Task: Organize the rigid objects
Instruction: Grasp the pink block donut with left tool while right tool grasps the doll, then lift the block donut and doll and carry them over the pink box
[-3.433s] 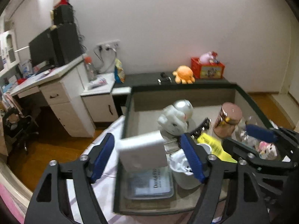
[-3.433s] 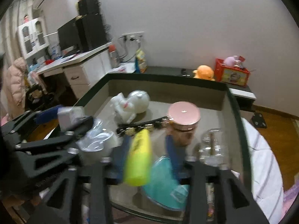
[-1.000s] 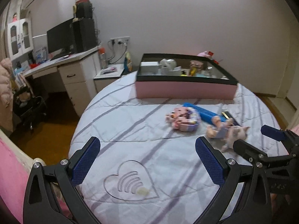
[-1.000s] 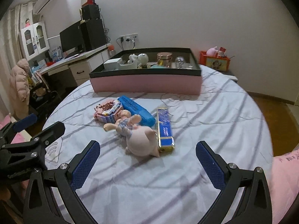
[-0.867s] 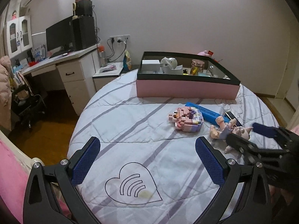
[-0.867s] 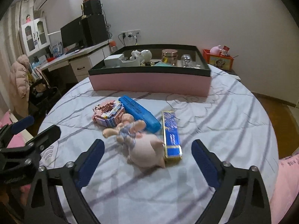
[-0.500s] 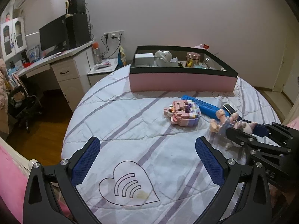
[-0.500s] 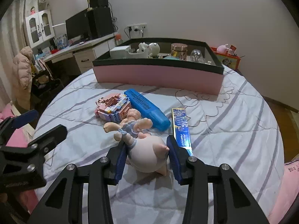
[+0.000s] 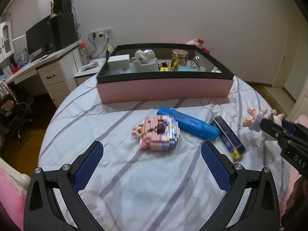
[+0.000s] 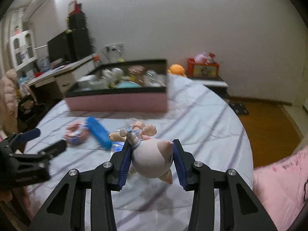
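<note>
Bedspread lies bare beneath left tool.

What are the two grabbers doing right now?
Left hand-held gripper: open, holding nothing.
Right hand-held gripper: closed on the pig doll.
</note>
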A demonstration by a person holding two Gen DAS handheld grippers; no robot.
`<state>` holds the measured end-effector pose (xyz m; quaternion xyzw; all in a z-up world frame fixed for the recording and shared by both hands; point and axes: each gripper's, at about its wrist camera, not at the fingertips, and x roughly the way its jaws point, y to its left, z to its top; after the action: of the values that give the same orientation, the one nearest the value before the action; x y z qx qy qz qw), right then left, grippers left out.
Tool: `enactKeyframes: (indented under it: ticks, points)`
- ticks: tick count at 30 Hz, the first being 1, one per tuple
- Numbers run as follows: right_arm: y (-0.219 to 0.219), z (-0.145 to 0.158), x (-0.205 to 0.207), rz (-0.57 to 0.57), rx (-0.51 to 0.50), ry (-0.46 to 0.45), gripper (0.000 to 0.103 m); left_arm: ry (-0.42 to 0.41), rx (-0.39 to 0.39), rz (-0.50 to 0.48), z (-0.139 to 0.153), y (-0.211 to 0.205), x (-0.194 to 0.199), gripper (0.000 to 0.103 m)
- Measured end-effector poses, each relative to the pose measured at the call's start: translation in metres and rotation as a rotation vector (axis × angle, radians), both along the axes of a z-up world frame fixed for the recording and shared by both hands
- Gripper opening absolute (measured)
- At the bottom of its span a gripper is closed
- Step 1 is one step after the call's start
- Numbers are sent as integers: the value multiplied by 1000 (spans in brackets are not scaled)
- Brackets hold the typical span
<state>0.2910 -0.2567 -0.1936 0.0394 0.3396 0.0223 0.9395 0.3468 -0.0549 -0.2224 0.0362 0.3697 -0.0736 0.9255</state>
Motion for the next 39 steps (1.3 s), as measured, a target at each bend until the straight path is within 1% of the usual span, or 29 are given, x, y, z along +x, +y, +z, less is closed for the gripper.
enactKeyframes:
  ticks: [3,7,9,11,13,15,18,20,24,29,32,34,35,37,39]
  points:
    - [-13,-13,15,-17,23,41,42,44,25,13,-10,-3,21,103]
    - [-16,-17,24,-3,47,44,42,109,28,23,-23,-3,42,103]
    - [-15,-17,31,8,58,52,42,150,43,22,-31,-5,50,103]
    - [-16,-19,31,17,60,60,43,170,45,20,-34,-6,55,103]
    - [-16,-20,31,22,66,59,43,155,35,15,-32,-6,55,92]
    - [-16,-23,33,34,75,78,43,137,21,3,-29,-6,53,69]
    - [-15,-27,37,61,85,102,43,127,16,-14,-27,-7,50,69]
    - [-12,-29,41,72,79,116,43,120,6,-24,-26,-6,47,69]
    - [-7,-34,46,90,56,152,43,107,9,-30,-23,-4,39,69]
    - [-6,-33,47,111,41,153,42,77,21,-22,-16,-2,26,69]
    - [-6,-29,41,99,46,121,42,43,16,3,-9,1,15,69]
    - [-5,-22,32,86,66,80,42,26,10,6,-3,2,9,69]
    - [-5,-19,29,86,76,65,42,4,7,12,3,3,3,69]
    - [1,-4,16,85,92,6,42,-27,-1,9,13,2,-5,69]
    - [8,10,5,94,113,-50,42,-68,-19,5,29,3,-16,69]
